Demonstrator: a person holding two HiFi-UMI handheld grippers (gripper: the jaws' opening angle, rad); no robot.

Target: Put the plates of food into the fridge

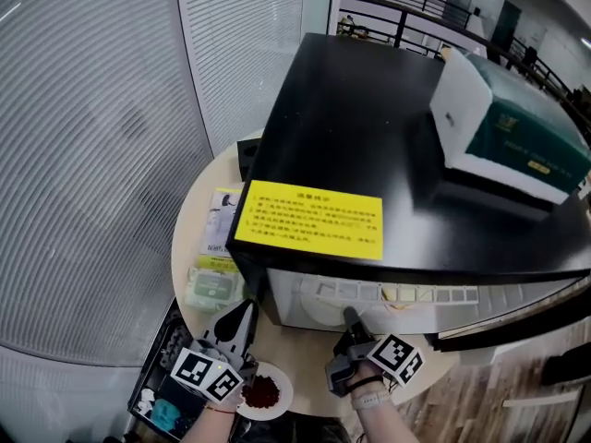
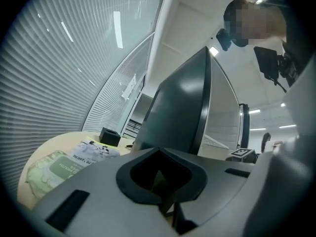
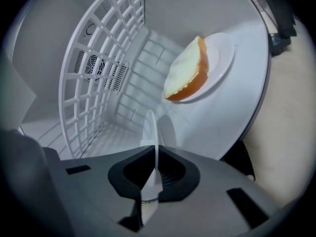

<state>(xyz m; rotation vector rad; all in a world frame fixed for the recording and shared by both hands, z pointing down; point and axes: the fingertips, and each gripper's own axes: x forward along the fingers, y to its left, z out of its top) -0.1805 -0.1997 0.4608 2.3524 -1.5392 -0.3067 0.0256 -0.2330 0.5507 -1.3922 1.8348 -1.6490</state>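
— What's the big thing?

— A black fridge (image 1: 369, 137) standing on a round, pale tabletop (image 1: 189, 238), its door (image 1: 517, 314) swung open towards the person. A white and green box (image 1: 503, 132) lies on its top, and a yellow notice (image 1: 309, 220) is stuck near the front edge.

— And the food?

— One plate of bread (image 3: 222, 53) is inside the fridge, on the white floor of the compartment, with the white wire shelf (image 3: 103, 58) near it. The other, a plate of red food (image 1: 263, 393), sits on the tabletop at the near edge, just beside the left hand's marker cube (partly tucked under it, from where I stand).

— What are the hands doing?

— The right claw (image 3: 149, 120) points into the open fridge, short of the bread plate and not touching it. Its jaws are pressed together with nothing between them. The left claw (image 1: 245, 310) is out over the tabletop beside the fridge's left corner, close to a green packet (image 1: 214, 284). Its jaws are also closed and empty; they're not on the red plate.
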